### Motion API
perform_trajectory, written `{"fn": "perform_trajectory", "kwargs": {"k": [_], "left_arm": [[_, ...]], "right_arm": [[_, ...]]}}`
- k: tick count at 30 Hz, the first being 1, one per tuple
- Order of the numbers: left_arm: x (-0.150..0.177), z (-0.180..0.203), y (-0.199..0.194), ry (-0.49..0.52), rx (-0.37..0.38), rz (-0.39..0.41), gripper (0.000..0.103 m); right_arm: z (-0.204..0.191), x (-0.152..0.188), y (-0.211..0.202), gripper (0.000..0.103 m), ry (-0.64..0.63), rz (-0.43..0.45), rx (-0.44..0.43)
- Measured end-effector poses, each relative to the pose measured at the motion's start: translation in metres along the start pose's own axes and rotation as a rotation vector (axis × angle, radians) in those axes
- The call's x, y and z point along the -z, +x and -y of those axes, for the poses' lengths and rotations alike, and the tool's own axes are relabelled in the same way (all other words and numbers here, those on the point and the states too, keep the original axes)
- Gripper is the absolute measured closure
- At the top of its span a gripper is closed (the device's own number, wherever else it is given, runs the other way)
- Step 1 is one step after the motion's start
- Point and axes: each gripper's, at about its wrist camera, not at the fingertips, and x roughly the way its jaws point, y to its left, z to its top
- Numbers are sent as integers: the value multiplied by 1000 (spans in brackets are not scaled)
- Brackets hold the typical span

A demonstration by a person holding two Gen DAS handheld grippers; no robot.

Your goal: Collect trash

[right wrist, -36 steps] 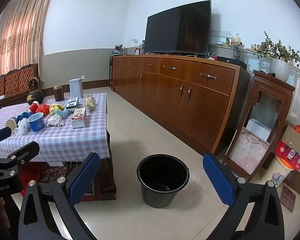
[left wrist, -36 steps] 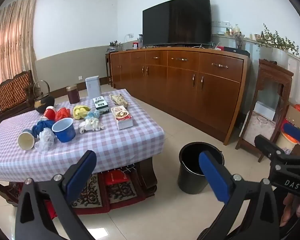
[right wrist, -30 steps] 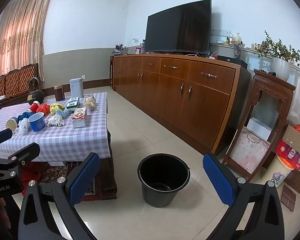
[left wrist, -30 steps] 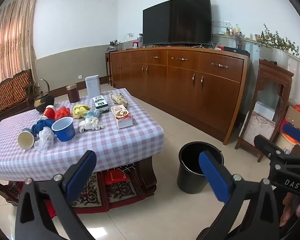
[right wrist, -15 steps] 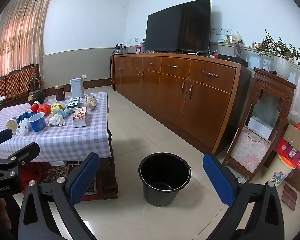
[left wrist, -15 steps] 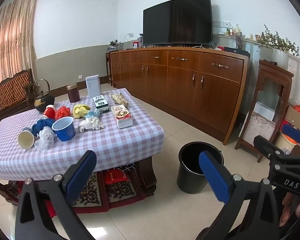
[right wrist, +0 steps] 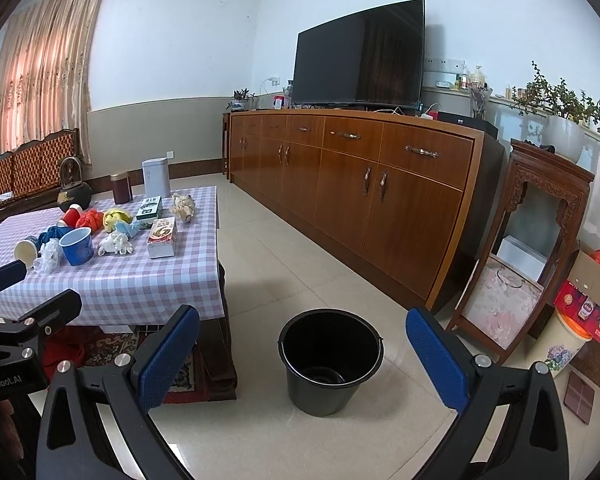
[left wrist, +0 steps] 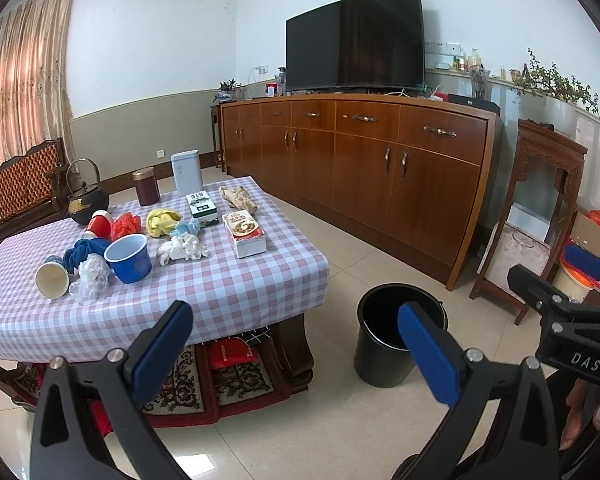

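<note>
**Both grippers spread, nothing held; trash on table, bucket on floor**

Left gripper [left wrist: 296, 344]: blue fingers wide apart, empty, at the bottom of the left wrist frame. Right gripper [right wrist: 302, 350]: same, wide apart and empty, framing the black bucket [right wrist: 331, 360] at lower centre of the right wrist frame. Bucket stands upright on the tile floor, near the table corner but not touching it.

Trash sits on the checked table [left wrist: 228, 280], left half of the frame: blue cup [left wrist: 129, 258], white paper cup [left wrist: 52, 280] on its side, crumpled white tissue [left wrist: 182, 249], clear plastic wad [left wrist: 92, 278], red-and-white box [left wrist: 244, 233], green box [left wrist: 201, 208], yellow wad [left wrist: 161, 221]. All well apart from both grippers.
</note>
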Motion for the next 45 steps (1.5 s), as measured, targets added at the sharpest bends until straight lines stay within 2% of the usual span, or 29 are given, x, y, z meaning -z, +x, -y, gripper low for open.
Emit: {"fn": "perform_trajectory", "kwargs": {"k": [45], "left_arm": [[-2, -5, -3, -8, -6, 3, 0]], "right_arm": [[1, -1, -2, 0, -1, 4, 0]]}}
